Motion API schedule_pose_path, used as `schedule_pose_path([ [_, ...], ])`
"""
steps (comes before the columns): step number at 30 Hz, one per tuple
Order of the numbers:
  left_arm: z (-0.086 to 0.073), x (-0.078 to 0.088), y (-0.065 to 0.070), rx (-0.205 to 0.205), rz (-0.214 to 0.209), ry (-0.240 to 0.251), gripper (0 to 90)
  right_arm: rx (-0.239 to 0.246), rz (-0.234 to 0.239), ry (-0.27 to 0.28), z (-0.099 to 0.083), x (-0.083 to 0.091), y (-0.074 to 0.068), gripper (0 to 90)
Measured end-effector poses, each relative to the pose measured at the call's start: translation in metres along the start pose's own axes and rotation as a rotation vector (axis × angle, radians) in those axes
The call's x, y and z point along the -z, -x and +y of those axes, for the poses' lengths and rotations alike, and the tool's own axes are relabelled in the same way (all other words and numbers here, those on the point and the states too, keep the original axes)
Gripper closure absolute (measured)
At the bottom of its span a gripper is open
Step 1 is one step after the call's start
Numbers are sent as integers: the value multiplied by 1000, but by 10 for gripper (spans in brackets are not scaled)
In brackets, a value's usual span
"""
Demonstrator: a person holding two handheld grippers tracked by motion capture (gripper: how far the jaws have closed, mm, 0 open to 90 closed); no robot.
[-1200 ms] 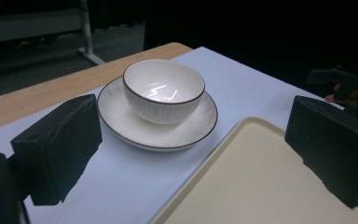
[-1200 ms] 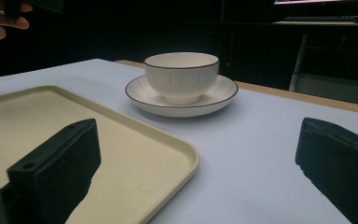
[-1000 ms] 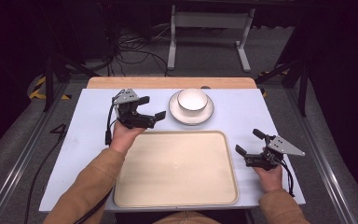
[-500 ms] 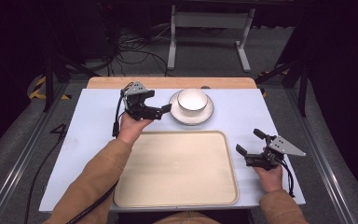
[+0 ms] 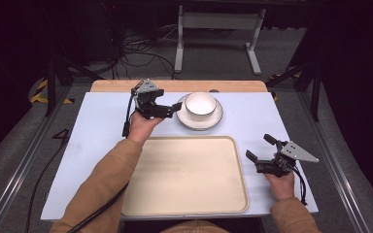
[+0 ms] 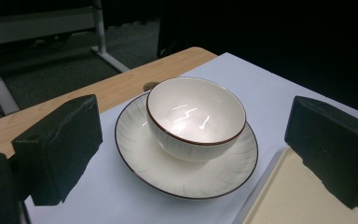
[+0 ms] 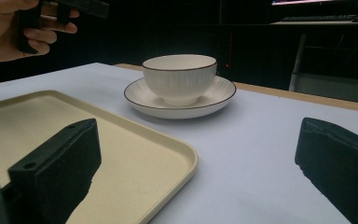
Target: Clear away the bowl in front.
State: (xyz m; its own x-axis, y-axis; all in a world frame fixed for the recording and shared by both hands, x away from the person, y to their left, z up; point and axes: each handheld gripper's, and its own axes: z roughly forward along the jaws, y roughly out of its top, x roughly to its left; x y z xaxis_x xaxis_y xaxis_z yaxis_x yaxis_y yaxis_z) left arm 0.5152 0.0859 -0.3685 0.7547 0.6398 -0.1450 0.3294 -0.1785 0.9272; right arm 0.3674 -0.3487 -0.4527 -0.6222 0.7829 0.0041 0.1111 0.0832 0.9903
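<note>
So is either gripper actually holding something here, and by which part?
Nothing is held. The left gripper is open beside the saucer carrying the bowl, not touching it. The right gripper is open over bare table.

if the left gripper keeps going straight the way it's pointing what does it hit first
Most likely the saucer: its near rim lies lowest between the open jaws of the left gripper. If the gripper travels slightly higher, it would meet the bowl standing on the saucer instead; height is hard to judge.

Bare table around the bowl (image 5: 200, 104) and saucer (image 5: 189, 121); tray (image 5: 184, 204) just beside.
</note>
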Motion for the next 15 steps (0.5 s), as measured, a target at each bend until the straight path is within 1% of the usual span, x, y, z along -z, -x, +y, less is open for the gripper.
schedule_pose_path([
  [3,1,-4,-1,4,9,-1,48,0,1,0,0,0,0,6],
  [4,2,-6,-2,9,17,8,53,-1,3,1,0,0,0,6],
  [5,2,-6,-2,9,17,8,57,-1,3,1,0,0,0,6],
  [6,3,-7,-3,14,18,19,59,-2,4,1,0,0,0,6],
  [8,3,-8,-3,20,19,20,59,-2,5,1,0,0,0,6],
  [9,4,-10,-3,16,23,20,59,-2,5,2,0,0,0,6],
  [10,5,-11,-3,20,20,17,59,-3,5,2,0,0,0,6],
  [13,7,-17,-2,18,28,-4,56,-5,4,4,0,0,0,6],
  [15,9,-21,-2,30,29,-30,57,-7,4,4,0,0,0,6],
])
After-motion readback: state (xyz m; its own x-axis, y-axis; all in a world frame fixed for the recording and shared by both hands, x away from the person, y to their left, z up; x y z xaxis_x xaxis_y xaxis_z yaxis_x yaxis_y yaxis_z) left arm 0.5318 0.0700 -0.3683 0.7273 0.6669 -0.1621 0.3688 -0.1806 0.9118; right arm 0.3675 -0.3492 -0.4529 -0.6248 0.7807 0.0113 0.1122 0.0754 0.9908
